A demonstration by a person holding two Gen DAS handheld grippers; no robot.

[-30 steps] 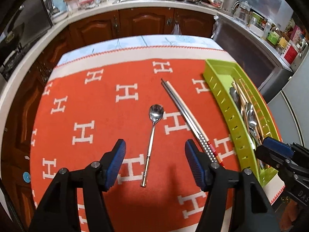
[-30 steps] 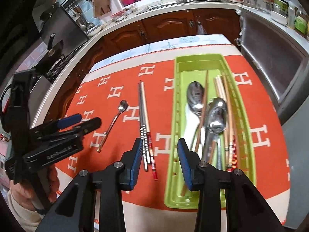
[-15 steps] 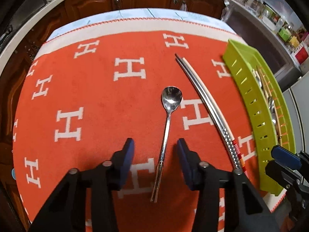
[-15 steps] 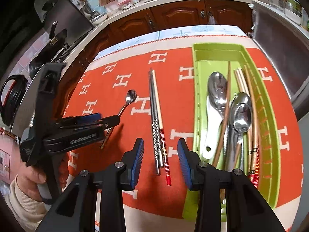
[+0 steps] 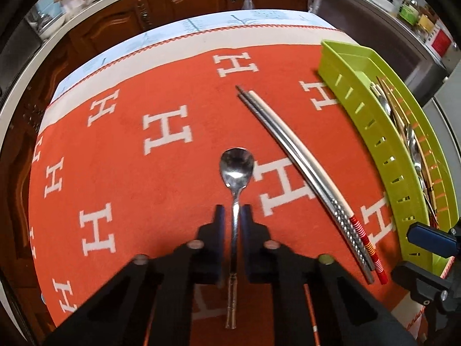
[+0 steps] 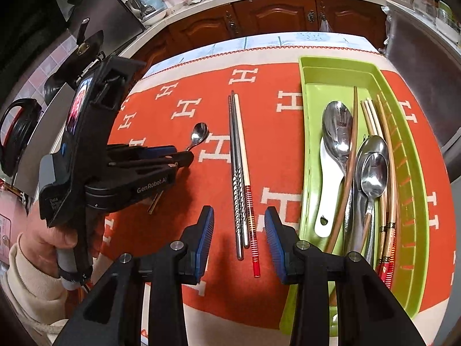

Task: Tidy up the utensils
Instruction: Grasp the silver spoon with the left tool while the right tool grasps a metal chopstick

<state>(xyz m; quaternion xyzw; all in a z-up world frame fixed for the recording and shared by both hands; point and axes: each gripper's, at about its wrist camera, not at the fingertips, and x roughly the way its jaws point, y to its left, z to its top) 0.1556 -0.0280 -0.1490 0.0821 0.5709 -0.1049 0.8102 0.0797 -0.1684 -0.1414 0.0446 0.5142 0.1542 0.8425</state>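
The left tongs (image 5: 234, 216) straddle the handle of the small spoon (image 5: 235, 173), their blue pads drawn in almost against it on each side, though whether they already pinch the metal I cannot tell. That spoon lies flat on the orange cloth (image 5: 144, 173) of the desk, bowl pointing away; it looks light, stiff and polished, so it will likely slide or twist between the pads unless they bite squarely across the thin stem, a little behind the neck. Because it lies flush with the soft cloth, the pads probably need to press down into the pile to get under its edges. The right tongs (image 6: 239, 238) hang wide open, holding nothing, above the near ends of the chopsticks (image 6: 240, 173), a steel pair and a white one with a red banded grip lying side by side and touching. These are thin, rigid and smooth; taken together near the ridged and banded ends they should slip less. Beyond and to the right sits the green tray (image 6: 305, 132), already holding spoons and more chopsticks lengthwise.
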